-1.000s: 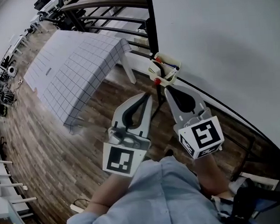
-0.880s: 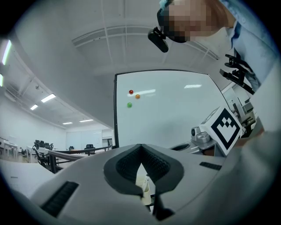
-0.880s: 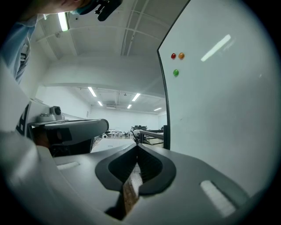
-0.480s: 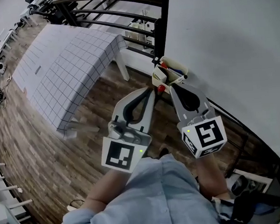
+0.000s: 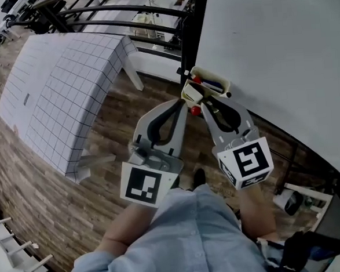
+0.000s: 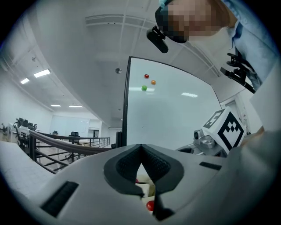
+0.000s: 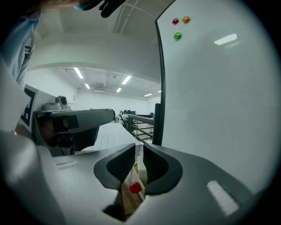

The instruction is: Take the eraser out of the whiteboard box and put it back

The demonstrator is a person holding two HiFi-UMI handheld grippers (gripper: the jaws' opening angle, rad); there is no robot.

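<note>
The cream whiteboard box [image 5: 208,80] hangs at the whiteboard's lower left corner, with markers inside and a red knob [image 5: 195,109] just under it. I cannot make out the eraser. My left gripper [image 5: 183,104] is shut and empty, its tips just short of the box's near side. My right gripper [image 5: 204,104] sits beside it under the box, and its jaws are opening with nothing between them. In the left gripper view the shut tips [image 6: 140,147] frame the box [image 6: 147,190]. In the right gripper view a narrow slit [image 7: 139,147] shows the box [image 7: 139,169] and the knob [image 7: 135,187].
The whiteboard [image 5: 280,55] fills the right side, with its dark frame post [image 5: 192,32] beside the box. A table under a grid cloth [image 5: 57,94] stands to the left on wooden floor. A dark railing [image 5: 120,11] runs behind. Coloured magnets [image 6: 146,76] sit high on the board.
Both grippers have moved forward together and now sit right at the box, which was farther ahead of their tips before. The table has slid left in the view.
</note>
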